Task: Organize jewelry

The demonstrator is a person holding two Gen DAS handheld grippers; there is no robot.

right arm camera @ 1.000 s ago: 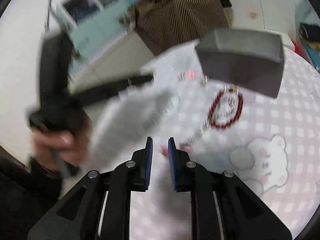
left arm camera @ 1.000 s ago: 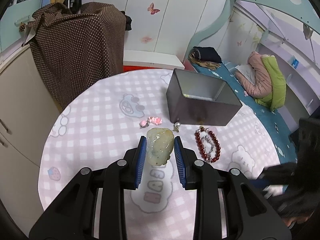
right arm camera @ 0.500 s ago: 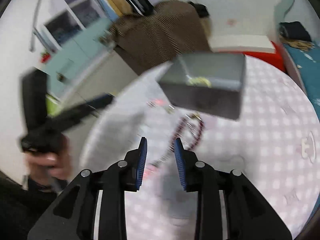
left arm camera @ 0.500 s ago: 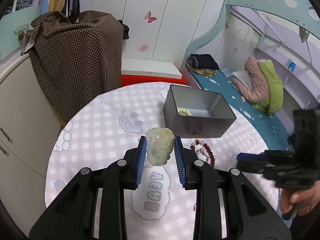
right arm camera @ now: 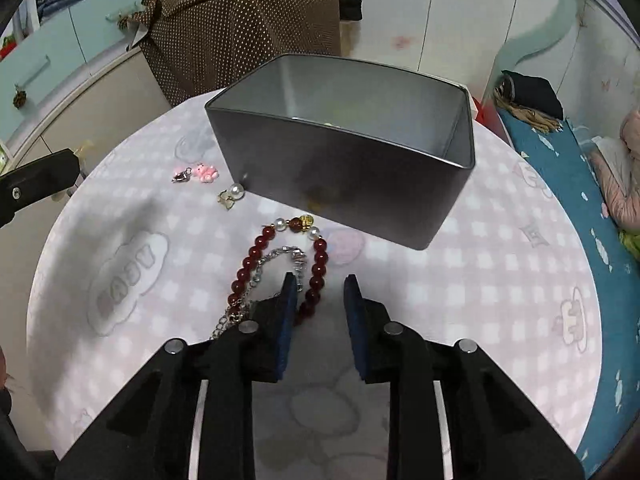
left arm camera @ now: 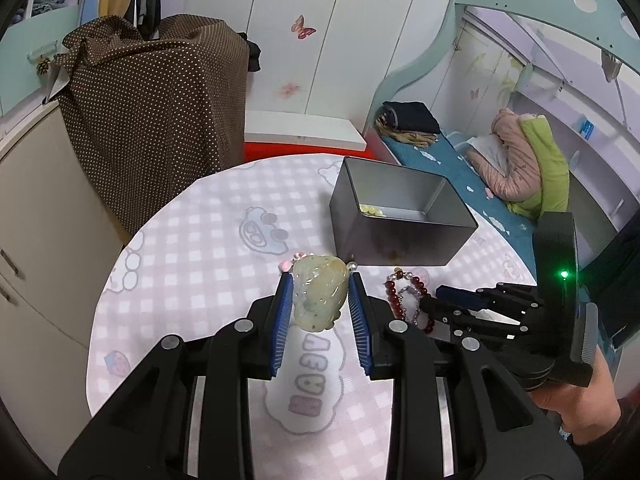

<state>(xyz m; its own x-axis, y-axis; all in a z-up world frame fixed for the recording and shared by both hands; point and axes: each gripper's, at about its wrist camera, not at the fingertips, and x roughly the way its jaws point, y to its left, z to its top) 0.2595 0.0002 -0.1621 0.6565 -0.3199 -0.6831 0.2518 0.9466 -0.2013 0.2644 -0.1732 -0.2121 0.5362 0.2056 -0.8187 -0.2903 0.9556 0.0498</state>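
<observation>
Both grippers are working: your left gripper [left arm camera: 320,308] is clamping the jade pendant [left arm camera: 319,297] mid-frame; your right gripper [right arm camera: 319,312], fingers apart, is hovering beside the red bracelet [right arm camera: 280,268].

Matt grey metal tin [right arm camera: 344,176]; glossy red bead bracelet [right arm camera: 316,268].

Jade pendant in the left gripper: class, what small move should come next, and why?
Probably carry the jade pendant forward and over the open grey tin, then release. The left gripper is shut on it above the table, and the tin already holds some pale beads. The right gripper is open by the red bead bracelet.
</observation>
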